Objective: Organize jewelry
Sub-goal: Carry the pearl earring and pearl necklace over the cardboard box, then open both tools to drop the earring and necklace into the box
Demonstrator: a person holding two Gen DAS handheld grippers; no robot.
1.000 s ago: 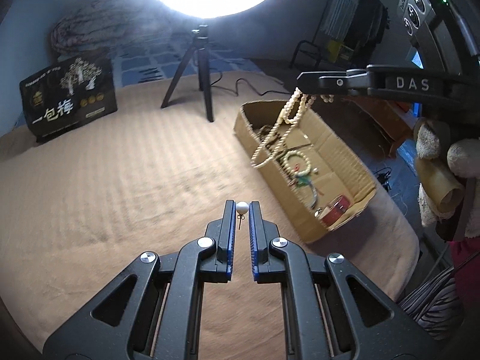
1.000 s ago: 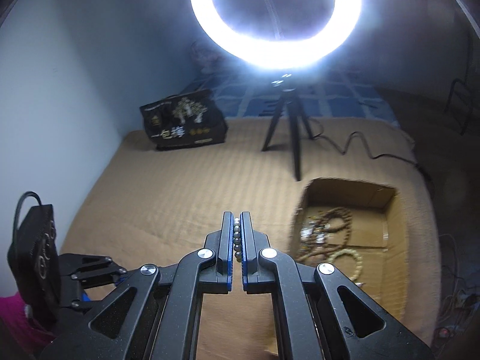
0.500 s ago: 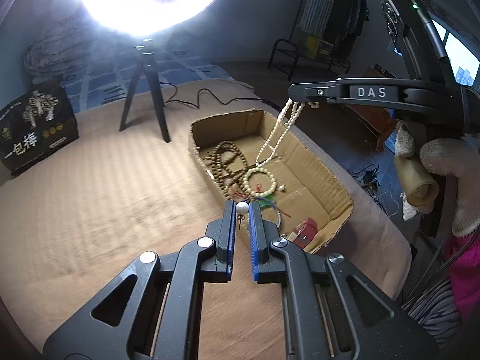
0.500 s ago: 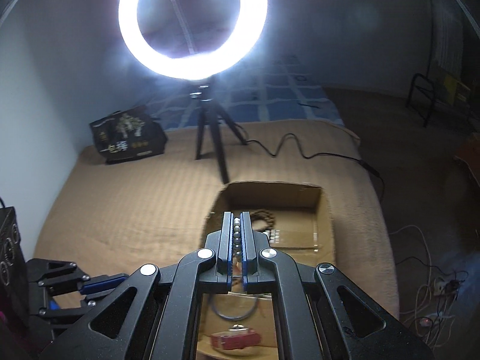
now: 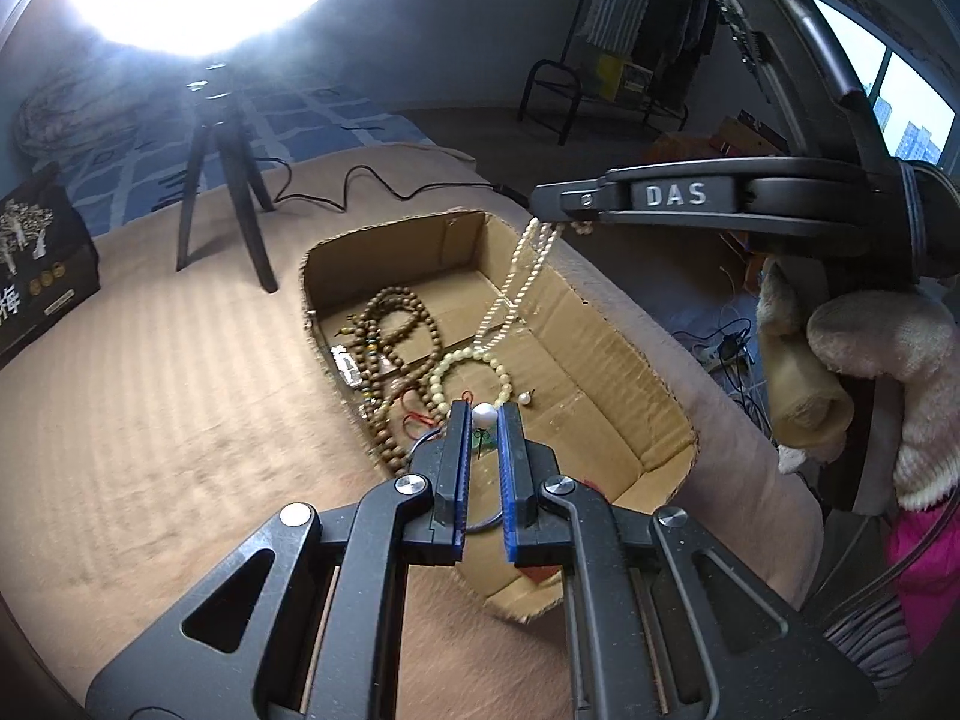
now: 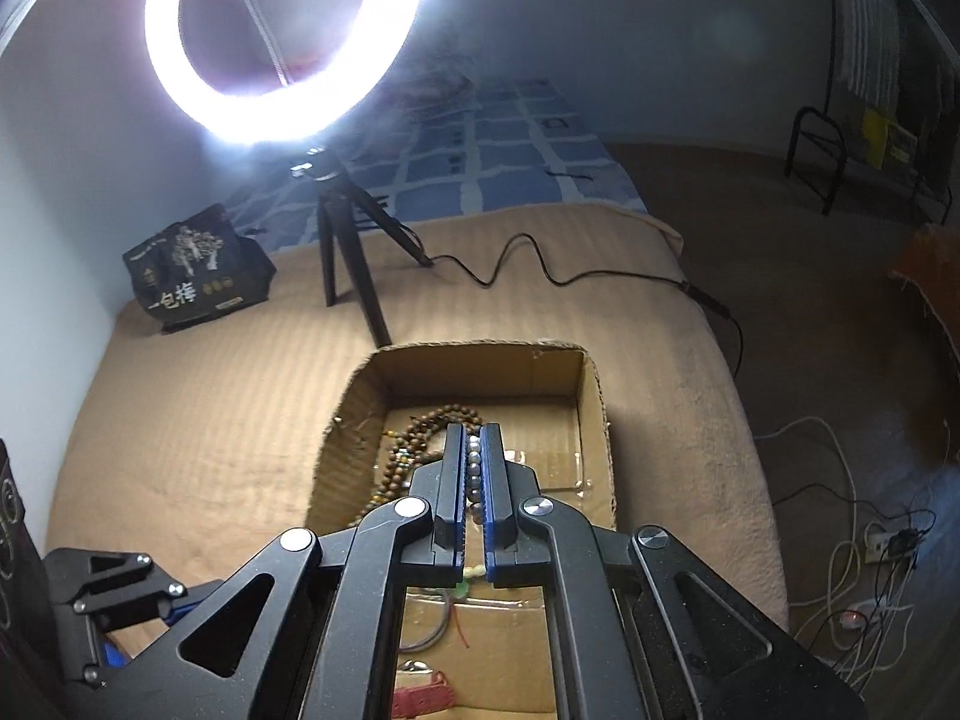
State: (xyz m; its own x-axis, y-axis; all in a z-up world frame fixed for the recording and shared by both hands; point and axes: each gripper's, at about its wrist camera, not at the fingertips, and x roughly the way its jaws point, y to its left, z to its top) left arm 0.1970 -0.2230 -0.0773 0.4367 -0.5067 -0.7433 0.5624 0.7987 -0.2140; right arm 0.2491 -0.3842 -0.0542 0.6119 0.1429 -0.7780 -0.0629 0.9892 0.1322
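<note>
My left gripper (image 5: 483, 414) is shut on a white pearl earring (image 5: 483, 416), held over the near part of an open cardboard box (image 5: 606, 312). My right gripper (image 6: 474, 438) is shut on a pearl necklace (image 6: 474, 474). In the left wrist view the right gripper (image 5: 558, 210) hangs that necklace (image 5: 519, 282) down into the box. Inside lie brown wooden beads (image 5: 390, 330), a pale bead bracelet (image 5: 474, 372), a loose pearl (image 5: 525, 398) and a red item (image 6: 420, 699).
The box sits on a tan blanket (image 5: 150, 390) near the bed's right edge. A ring light on a black tripod (image 5: 234, 180) stands behind it, its cable (image 6: 540, 264) trailing right. A black printed bag (image 6: 192, 270) sits at the far left.
Both grippers have moved over the box. The hanging necklace has come down, its lower end now reaching the box floor. The earring stays pinched.
</note>
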